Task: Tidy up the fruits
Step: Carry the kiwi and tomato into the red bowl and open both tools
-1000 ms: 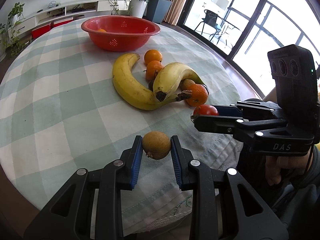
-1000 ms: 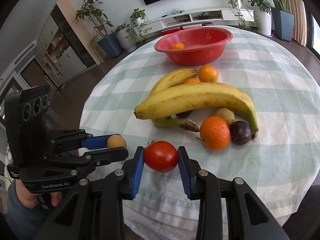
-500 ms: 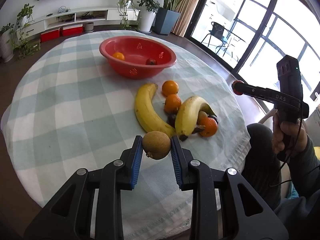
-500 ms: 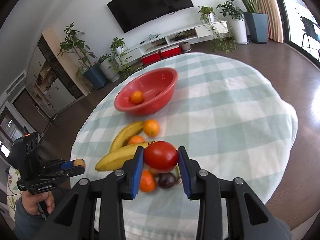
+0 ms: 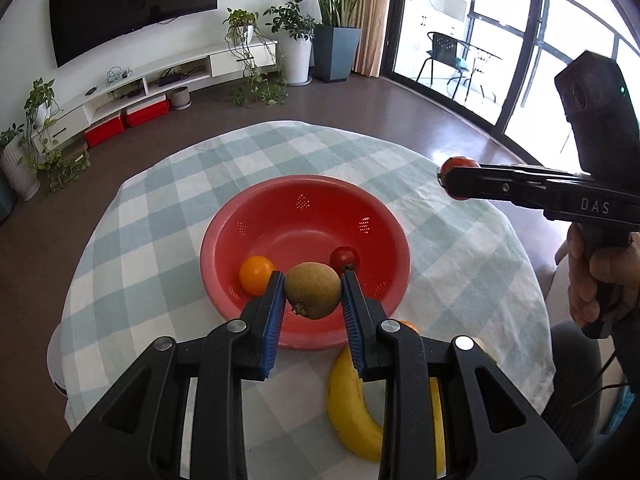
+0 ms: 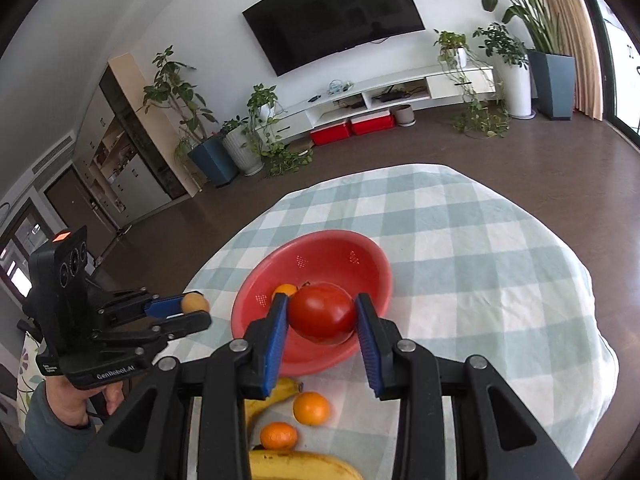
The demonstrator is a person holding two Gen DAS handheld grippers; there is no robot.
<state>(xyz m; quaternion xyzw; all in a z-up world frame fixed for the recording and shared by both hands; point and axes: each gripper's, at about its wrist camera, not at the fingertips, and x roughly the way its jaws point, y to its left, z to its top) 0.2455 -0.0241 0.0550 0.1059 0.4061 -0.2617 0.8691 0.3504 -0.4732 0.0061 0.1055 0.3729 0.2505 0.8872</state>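
Left gripper (image 5: 313,295) fingers clamp a brown fuzzy round kiwi (image 5: 313,290) above the red plastic perforated bowl's (image 5: 256,216) near rim; right gripper (image 6: 322,314) fingers pinch a glossy red round tomato (image 6: 322,312) over the bowl, mid-tabletop (image 5: 460,248).

bananas (image 5: 352,408) half behind left gripper (image 5: 313,300) arms; bowl's (image 6: 372,264) near wall and small tomato hidden in right view

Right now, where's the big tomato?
The big tomato is clamped in the right gripper, in the air above the near side of the red bowl, in the right wrist view.
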